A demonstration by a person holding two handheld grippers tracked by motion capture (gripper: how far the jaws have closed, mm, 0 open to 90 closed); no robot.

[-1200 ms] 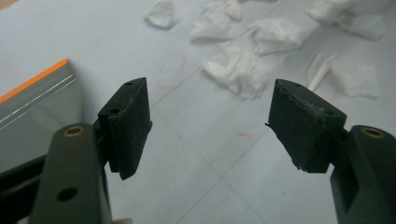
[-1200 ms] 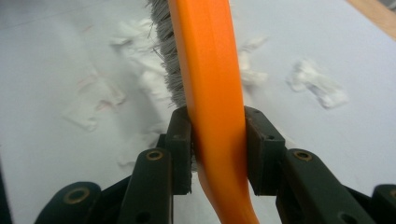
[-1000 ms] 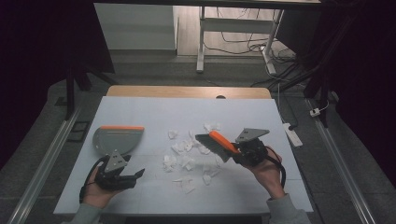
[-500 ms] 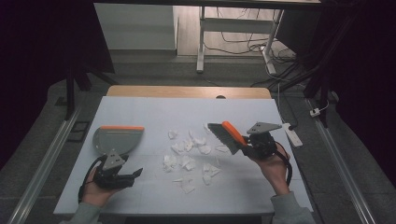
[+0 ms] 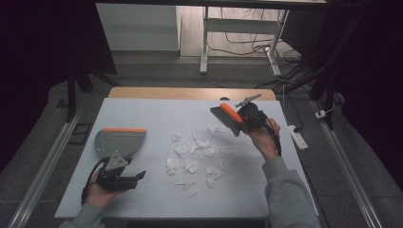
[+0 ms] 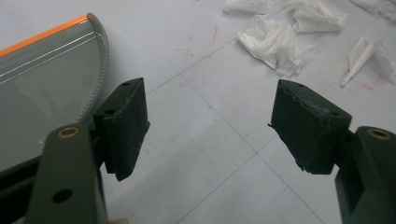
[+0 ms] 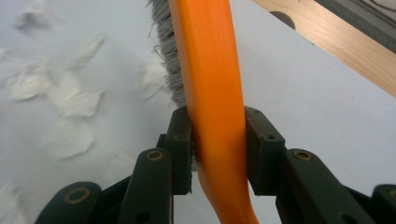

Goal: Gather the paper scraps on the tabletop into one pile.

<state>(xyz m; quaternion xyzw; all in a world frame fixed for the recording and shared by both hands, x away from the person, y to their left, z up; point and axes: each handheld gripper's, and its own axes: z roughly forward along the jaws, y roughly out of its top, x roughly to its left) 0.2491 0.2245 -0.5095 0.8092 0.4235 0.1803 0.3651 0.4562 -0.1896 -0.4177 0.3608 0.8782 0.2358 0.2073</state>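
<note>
At the left of the high view, the left hand-held gripper [image 5: 139, 175] rests low on the pale, matte tabletop [image 5: 152, 114], its jaws apart and holding nothing; in the left gripper view the two black pads [image 6: 123, 126] are blocky and rough-edged, with bare tabletop between them. Just beyond it, toward 12 o'clock, lies the dustpan [image 5: 119, 141], a grey, smooth, fan-shaped pan with a thin orange strip along its straight far edge and a finely ribbed curved rim; it lies near the gripper but apart from the jaws. Toward the middle of the tabletop the paper scraps [image 5: 192, 152] are scattered, white, crumpled and torn, loosely clustered at about 2 o'clock from the left gripper. At the right, the right hand-held gripper [image 5: 240, 121] is raised above the far side of the tabletop, clamped on the brush [image 5: 227, 118]. The brush has a glossy, curved orange plastic handle and dense grey bristles, and it points toward 10 o'clock, its bristled head above the far edge of the scraps.
</note>
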